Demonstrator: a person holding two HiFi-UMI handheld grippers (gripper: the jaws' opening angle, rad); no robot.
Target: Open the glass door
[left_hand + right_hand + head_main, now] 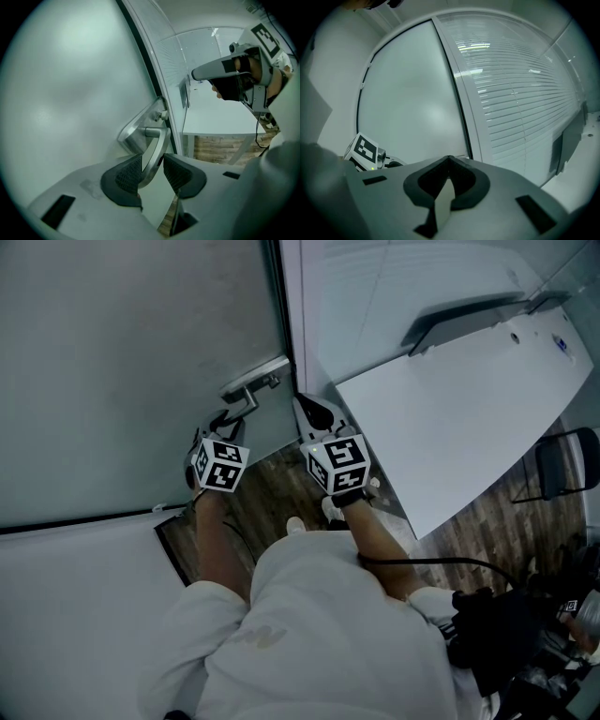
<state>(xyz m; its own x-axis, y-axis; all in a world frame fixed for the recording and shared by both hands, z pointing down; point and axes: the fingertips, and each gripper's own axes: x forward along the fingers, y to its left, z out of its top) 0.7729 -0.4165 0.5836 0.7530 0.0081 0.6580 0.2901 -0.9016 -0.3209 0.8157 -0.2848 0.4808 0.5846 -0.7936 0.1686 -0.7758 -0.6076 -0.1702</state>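
**Lever in the left jaws, door not yet swung**

Frosted glass door (pixel 122 381) fills the left of the head view and stands closed against its dark frame edge (pixel 284 334). The left gripper (pixel 152 166) reaches to the door's right edge, its jaws drawn in on the metal lever handle (pixel 157 145). The pads sit against either side of the bar, near its free end.

The step in hand looks like pressing the lever down. It would go best with the grip kept firm and the turn made about the lever's pivot by the plate, so the smooth bar does not slip out. Which way the door swings cannot be told.

To the right of the frame is a fixed glass panel with blinds (pixel 520 93). A white desk (pixel 469 399) stands close to it, and a dark chair (pixel 567 465) is beyond. The desk's corner lies near the person's right side and leaves little room there. The right gripper (pixel 449 161) is beside the frame, jaws closed together and holding nothing. It sits close to the door's edge and may need to move clear.
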